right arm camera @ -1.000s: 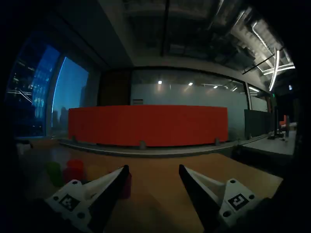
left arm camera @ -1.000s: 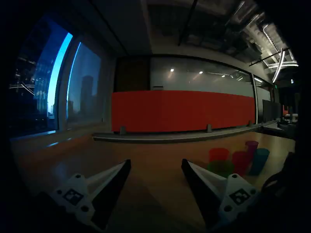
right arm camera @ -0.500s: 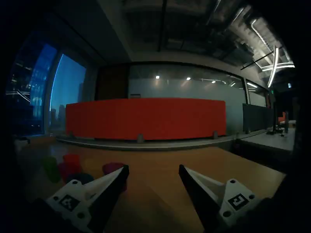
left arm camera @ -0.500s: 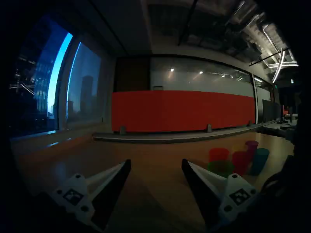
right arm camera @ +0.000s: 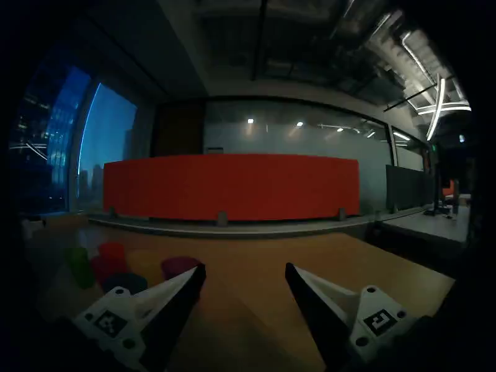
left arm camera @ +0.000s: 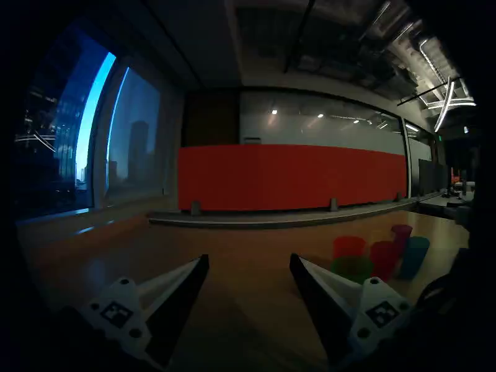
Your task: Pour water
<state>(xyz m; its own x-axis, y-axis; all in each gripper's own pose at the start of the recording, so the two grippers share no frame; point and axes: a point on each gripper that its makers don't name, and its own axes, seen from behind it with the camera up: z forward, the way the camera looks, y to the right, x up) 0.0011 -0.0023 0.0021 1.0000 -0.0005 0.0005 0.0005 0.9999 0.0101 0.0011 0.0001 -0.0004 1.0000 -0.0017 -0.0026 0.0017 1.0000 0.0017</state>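
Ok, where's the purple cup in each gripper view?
Left gripper view: purple cup at far right, mid-height, at the back of the group of cups.
Right gripper view: purple cup at lower left, rightmost of the cups.
Shared landmark: the red partition behind the table.

Room: dim office interior, low light throughout.
Worktop (left arm camera: 248, 273): bare wood, warm brown; it ran to a grey rail (left arm camera: 260, 218) with short posts at 12 o'clock.
Partition (left arm camera: 291, 177): long red panel, stood upright just behind the rail.
Glazed wall (left arm camera: 310, 121): lay above the partition and carried small reflected spots of light.
Windows (left arm camera: 133, 149): tall panes at 9 o'clock; blue sky and lit towers showed outside.
Ceiling (left arm camera: 347, 43): dark, with exposed ducts and pipes.
Strip lights (left arm camera: 447, 102): white crossed bars, glowed at 2 o'clock.
Further desk (right arm camera: 428, 226): grey, stood at 3 o'clock in the right gripper view.
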